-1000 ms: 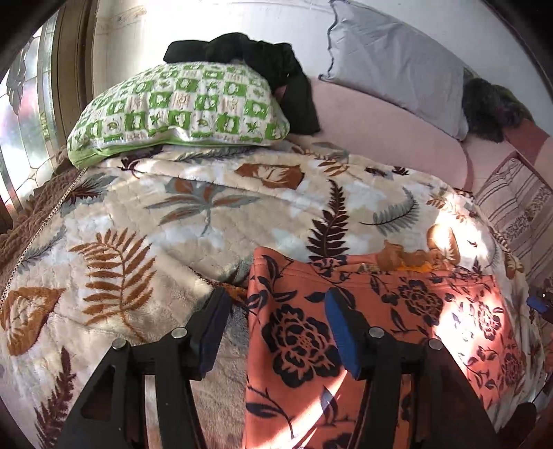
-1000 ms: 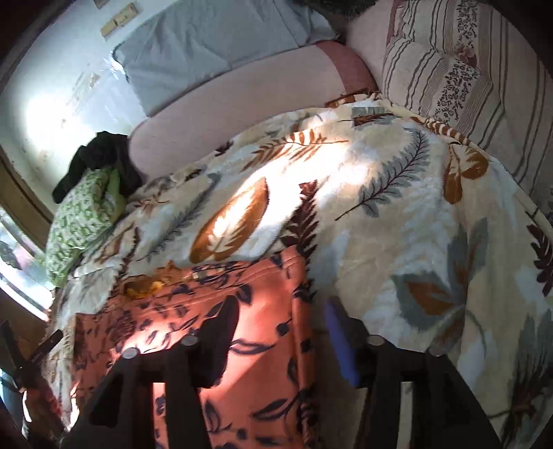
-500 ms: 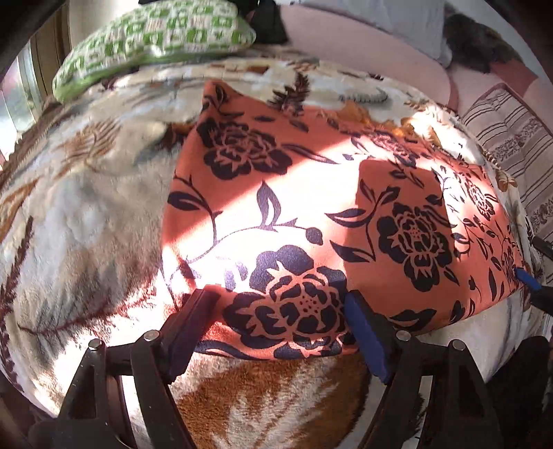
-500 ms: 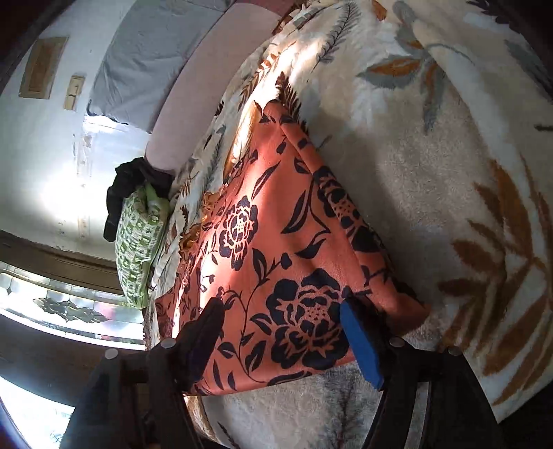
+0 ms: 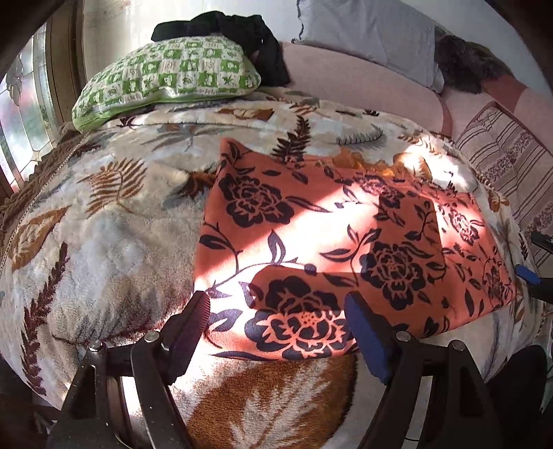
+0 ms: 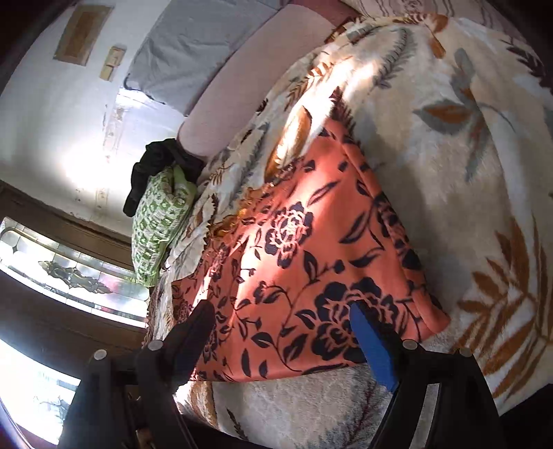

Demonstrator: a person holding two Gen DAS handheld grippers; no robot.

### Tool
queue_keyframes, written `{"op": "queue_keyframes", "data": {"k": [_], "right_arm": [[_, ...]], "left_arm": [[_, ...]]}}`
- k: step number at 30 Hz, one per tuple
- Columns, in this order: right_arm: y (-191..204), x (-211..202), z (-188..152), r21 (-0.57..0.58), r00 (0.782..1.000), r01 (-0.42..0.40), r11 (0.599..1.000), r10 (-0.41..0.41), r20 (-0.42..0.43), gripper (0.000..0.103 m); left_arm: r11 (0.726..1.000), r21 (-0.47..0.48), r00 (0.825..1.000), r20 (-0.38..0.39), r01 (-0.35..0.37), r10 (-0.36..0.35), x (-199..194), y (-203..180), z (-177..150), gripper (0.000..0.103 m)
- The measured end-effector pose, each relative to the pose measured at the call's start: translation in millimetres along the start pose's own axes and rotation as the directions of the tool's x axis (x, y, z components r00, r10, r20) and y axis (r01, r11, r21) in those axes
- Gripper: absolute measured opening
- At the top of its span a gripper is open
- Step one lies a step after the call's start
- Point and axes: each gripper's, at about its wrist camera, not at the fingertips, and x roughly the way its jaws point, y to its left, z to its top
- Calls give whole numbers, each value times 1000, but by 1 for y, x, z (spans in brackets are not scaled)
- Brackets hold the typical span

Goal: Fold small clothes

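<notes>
An orange garment with dark flower print [image 5: 328, 241] lies spread flat on the leaf-patterned blanket [image 5: 103, 235]. My left gripper [image 5: 276, 311] is open and empty, its fingers straddling the garment's near left hem. In the right wrist view the same garment [image 6: 304, 269] lies flat, and my right gripper [image 6: 281, 321] is open and empty over its near right hem. The right gripper's blue pad also shows at the right edge of the left wrist view [image 5: 527, 273].
A green patterned pillow [image 5: 166, 76] with a black garment [image 5: 242, 31] behind it lies at the back left. A grey pillow [image 5: 373, 31] and a striped cushion [image 5: 508, 165] lie at the back right. A window [image 6: 69, 276] is on the left.
Both grippers have pulled back from the garment's far part to its near hem. The garment now lies spread flat. Both grippers stay open.
</notes>
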Motion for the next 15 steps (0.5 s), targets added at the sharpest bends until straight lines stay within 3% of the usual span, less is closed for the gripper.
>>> {"op": "queue_keyframes", "data": {"k": [3,4,6,8,12,15], "right_arm": [[9,7,18,-19,1000,-13,1000,13,-5,83],[11,12,25,-13,1000,-11,1000,11,-9,83],[12,24,38,-10,1000,-13,1000,12,-29,83],[12,32,51,4,999,-12,1000,12,-44,83],[15,70,84,8,994,-40,999,41,-105,83],[-22,120,111,84,985,33,996,-18,-174,84]], "left_arm": [[1000,-19,1000,7,-21,21,3,4,3,80],[999,-38,1000,-19,-23,22,12,9,1,80],[997,-64,988,-146,-51,41,43,19,-8,80],[996,-54,993,-103,-67,62,45,21,-14,84],[996,-71,992,-121,-52,43,52,27,-16,89],[997,-58,992,-121,-52,45,52,25,-17,89]]}}
